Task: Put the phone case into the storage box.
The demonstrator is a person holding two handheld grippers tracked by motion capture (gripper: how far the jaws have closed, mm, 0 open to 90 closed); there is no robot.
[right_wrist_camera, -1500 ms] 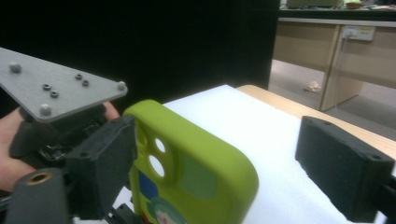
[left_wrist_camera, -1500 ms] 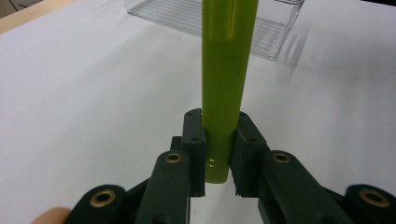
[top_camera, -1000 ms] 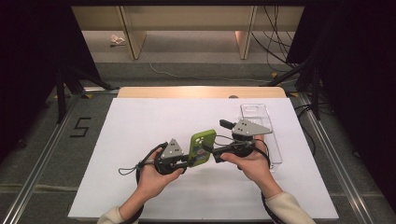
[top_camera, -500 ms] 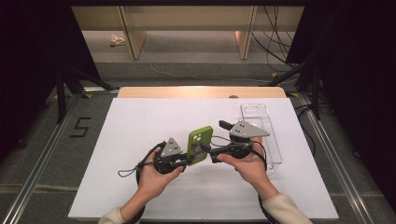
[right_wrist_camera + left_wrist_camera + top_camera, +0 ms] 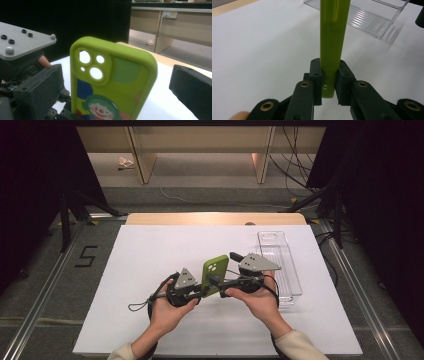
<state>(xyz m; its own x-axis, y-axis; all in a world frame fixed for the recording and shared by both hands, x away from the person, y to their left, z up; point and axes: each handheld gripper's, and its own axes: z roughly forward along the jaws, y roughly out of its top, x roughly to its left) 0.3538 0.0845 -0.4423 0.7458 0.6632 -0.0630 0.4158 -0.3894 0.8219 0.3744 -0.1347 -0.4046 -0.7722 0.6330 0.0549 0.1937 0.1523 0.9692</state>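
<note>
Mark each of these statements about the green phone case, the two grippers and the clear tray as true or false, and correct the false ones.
1. The left gripper is shut on the edge of the green phone case. True.
2. The phone case lies flat on the table. False: it stands upright, held above the white table.
3. The right gripper has its fingers apart, one on each side of the case. True.
4. The clear tray holds the phone case. False: the tray is empty and sits to the right of the hands.
5. The case's back is plain green. False: it carries a clown face and coloured patches.
</note>
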